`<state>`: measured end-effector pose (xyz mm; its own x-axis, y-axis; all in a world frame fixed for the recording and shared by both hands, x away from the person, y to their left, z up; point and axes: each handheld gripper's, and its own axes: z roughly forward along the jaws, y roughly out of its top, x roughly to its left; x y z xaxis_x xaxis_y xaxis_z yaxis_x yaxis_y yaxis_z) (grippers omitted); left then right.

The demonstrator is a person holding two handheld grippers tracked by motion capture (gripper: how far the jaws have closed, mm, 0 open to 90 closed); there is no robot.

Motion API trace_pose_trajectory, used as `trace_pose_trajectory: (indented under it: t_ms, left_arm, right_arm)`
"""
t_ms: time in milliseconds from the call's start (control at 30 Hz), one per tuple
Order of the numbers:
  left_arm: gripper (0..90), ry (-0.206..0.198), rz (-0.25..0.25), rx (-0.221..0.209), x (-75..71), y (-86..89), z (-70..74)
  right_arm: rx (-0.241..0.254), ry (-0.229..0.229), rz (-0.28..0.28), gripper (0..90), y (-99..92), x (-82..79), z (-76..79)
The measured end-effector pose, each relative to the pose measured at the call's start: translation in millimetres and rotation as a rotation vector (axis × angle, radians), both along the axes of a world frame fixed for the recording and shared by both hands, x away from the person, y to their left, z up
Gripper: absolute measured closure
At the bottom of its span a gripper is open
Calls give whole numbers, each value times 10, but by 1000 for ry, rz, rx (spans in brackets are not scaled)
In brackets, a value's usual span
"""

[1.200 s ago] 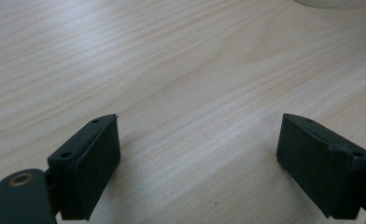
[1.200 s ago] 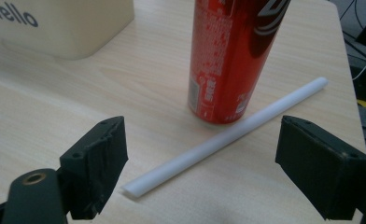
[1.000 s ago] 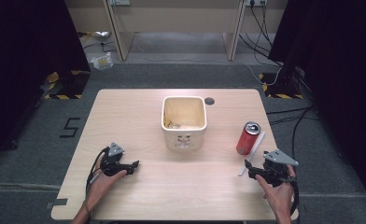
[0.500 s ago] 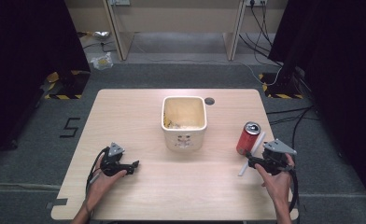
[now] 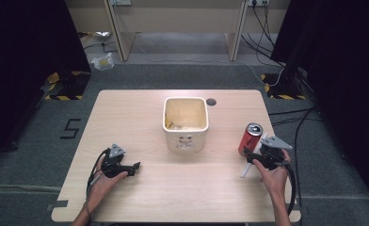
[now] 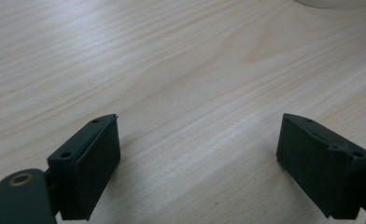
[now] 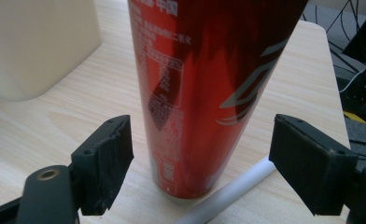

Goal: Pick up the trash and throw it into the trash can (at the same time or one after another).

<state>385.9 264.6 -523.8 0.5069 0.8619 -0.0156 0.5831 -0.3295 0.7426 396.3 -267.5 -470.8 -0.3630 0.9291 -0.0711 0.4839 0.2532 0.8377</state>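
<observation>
1. High view: looked down on a pale tabletop (image 5: 126, 117). Flat and matt, with fine straight wood grain, rounded corners and a small dark round hole (image 5: 211, 101) near the far edge.
2. Sat near the middle of it as a cream tub (image 5: 186, 141). Squarish, with rounded corners and a thick rim, smooth like plastic and open on top. Held a few scraps too small to name.
3. Stood upright toward the right edge, right of the tub and apart from it, as a red can (image 5: 250, 139). Tall, slim and glossy, with grey markings, fine print and a silver top.
4. Lay at the can's foot as a thin white tube (image 7: 232, 191), round, smooth and straight. Could not tell whether touching the can or just beside it.
5. Was held by the right hand (image 5: 273, 176) as the right tool (image 7: 200, 172). Stood wide open, blocky black jaws with roughened pads on either side of the can's lower body, neither pad touching.
   - Judged as the reach for the can, with the grasp not yet made.
   - Called next for an even, gentle close, since a thin wall would dent, and for staying clear of the tube.
6. Rested low over bare wood at the front left as the left tool (image 6: 197, 163). Stood wide open and empty, well apart from the can.
</observation>
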Motion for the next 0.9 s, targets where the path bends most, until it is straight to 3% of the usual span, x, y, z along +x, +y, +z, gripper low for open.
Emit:
trace_pose_trajectory:
  t_ms: [200, 900]
  left_arm:
    - [126, 0, 0, 0, 0, 0, 0]
    - [126, 0, 0, 0, 0, 0, 0]
  right_arm:
    - [18, -3, 4, 233, 14, 54, -42]
    - [-1, 13, 22, 329, 61, 149, -185]
